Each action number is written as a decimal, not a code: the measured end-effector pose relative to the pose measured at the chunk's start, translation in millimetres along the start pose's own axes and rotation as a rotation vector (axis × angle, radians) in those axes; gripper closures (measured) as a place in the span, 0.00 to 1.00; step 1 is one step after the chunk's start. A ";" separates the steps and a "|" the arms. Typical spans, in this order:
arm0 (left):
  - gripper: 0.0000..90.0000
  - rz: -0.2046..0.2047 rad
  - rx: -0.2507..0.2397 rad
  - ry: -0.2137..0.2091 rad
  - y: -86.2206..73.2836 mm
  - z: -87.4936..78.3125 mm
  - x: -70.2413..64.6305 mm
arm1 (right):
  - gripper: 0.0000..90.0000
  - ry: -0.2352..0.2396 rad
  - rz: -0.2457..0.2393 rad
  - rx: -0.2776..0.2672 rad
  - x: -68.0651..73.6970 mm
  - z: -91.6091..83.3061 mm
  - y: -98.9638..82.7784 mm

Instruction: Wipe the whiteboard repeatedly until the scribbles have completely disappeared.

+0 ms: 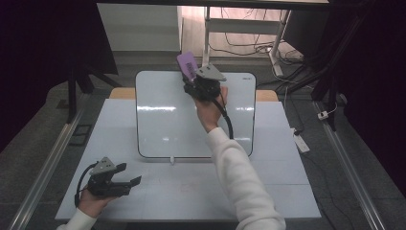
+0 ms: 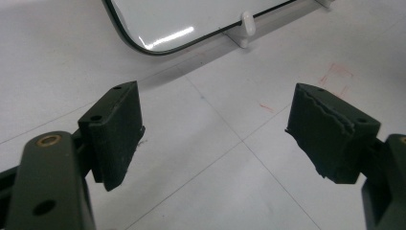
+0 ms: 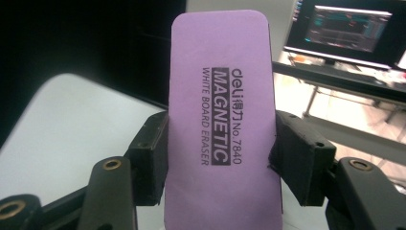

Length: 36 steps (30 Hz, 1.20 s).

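A purple whiteboard eraser [image 1: 187,65] [image 3: 221,120] stands upright between the jaws of my right gripper [image 1: 194,81] [image 3: 220,158], which is shut on its two long sides. That gripper is raised above the far edge of the white board [image 1: 163,120] [image 2: 182,19] [image 3: 62,129]. The board's surface looks wiped and blank. My left gripper [image 1: 129,175] [image 2: 215,134] rests near the table's front left corner, jaws wide apart with nothing between them, pointing toward the board's near edge.
The board lies on a white table [image 1: 191,191] on small white feet [image 2: 246,28]. Faint red marks [image 2: 335,79] stain the tabletop. Behind the table are a desk frame with cables [image 1: 249,43] and a monitor [image 3: 349,26]. Metal rails [image 1: 354,177] flank the table.
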<state>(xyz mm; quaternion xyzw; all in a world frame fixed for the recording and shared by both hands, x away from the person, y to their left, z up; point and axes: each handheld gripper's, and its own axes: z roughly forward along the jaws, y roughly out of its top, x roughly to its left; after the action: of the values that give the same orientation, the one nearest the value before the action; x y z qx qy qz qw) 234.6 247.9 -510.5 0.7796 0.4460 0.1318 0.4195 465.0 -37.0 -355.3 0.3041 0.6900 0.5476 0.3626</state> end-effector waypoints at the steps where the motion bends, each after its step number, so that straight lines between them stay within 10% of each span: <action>1: 0.23 0.000 -0.001 0.000 -0.2 0.0 0.4 | 0.45 0.017 -0.005 0.000 6.8 3.1 -0.1; 8: 0.23 -0.004 0.000 0.000 -1.3 -0.4 2.0 | 0.45 0.067 -0.110 0.038 39.5 2.9 -12.4; 18: 0.23 0.003 0.005 0.003 -0.1 0.2 -1.0 | 0.45 -0.162 0.034 0.016 -72.6 -53.6 -26.1; 22: 0.23 0.000 0.007 0.005 0.4 1.5 -0.6 | 0.45 -0.192 0.057 0.008 -91.1 -57.1 -21.6; 36: 0.23 -0.004 0.002 0.003 -1.1 -0.1 1.7 | 0.45 0.015 -0.067 -0.002 5.2 -3.0 -9.8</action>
<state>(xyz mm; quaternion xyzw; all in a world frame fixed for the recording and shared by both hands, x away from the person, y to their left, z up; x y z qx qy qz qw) 234.8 249.6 -511.5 0.7789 0.4485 0.1317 0.4181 459.4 -36.5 -365.3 0.2765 0.7021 0.5381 0.3756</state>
